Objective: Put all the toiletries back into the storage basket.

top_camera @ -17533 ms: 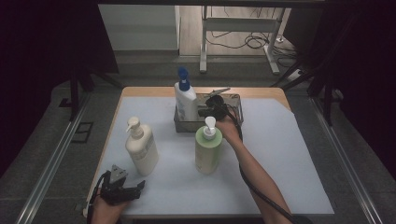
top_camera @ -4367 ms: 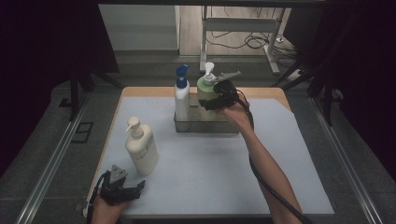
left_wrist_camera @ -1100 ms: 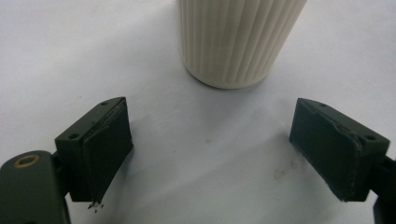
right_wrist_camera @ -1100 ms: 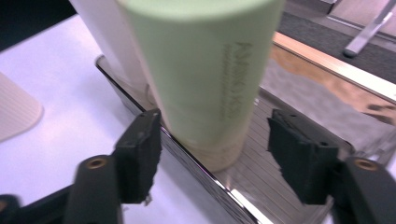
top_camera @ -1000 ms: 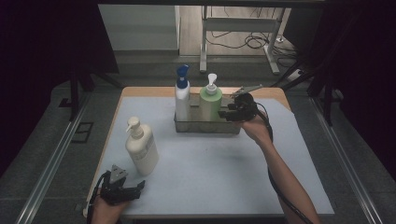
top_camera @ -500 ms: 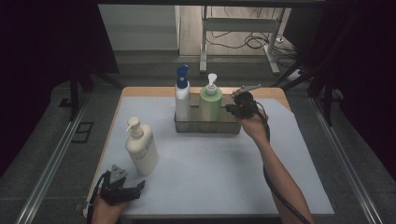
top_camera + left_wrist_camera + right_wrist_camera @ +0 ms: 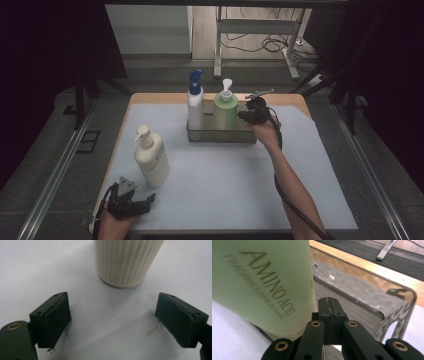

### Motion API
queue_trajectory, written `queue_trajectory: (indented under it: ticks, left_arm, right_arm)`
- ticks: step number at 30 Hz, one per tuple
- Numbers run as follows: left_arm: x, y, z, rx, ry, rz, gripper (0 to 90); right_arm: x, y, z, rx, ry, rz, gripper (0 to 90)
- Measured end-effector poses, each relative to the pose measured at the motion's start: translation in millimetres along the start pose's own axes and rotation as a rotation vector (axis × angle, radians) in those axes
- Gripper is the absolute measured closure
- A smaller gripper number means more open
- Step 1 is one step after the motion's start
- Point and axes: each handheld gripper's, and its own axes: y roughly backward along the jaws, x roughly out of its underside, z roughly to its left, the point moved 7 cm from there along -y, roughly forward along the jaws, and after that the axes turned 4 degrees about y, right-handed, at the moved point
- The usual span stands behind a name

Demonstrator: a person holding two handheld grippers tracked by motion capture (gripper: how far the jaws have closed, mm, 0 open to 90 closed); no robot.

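Now my right gripper [image 7: 246, 115] sits at the right end of the metal caddy [image 7: 220, 135], at about three o'clock from the green pump bottle [image 7: 225, 111]; its fingers [image 7: 329, 305] have just closed and are pressed together with nothing between them. That green bottle stands in the caddy beside the blue-capped spray bottle [image 7: 195, 102], at twelve o'clock on the worktop [image 7: 225, 185]. My left gripper [image 7: 131, 202] rests at seven o'clock near the front edge, fingers [image 7: 53, 320] spread wide and empty. Just ahead of them the cream pump bottle [image 7: 150, 157] stands upright, untouched.
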Motion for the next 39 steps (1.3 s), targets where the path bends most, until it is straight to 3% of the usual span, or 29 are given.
queue_trajectory:
  ticks: [8, 18, 39]
  left_arm:
    - [0.0, 0.0, 0.1, 0.0, -0.001, 0.0, 12.4]
    - [0.0, 0.0, 0.1, -0.001, -0.001, 0.001, 12.4]
    - [-0.1, 0.0, 0.0, 0.001, 0.0, 0.001, 12.4]
  right_arm:
    - [-2.5, -10.7, 1.2, -0.033, 0.002, -0.016, 89.6]
    - [3.4, -20.4, 4.4, -0.059, 0.005, 0.011, 89.8]
    - [1.7, -29.7, 20.9, -0.071, 0.021, 0.021, 89.8]
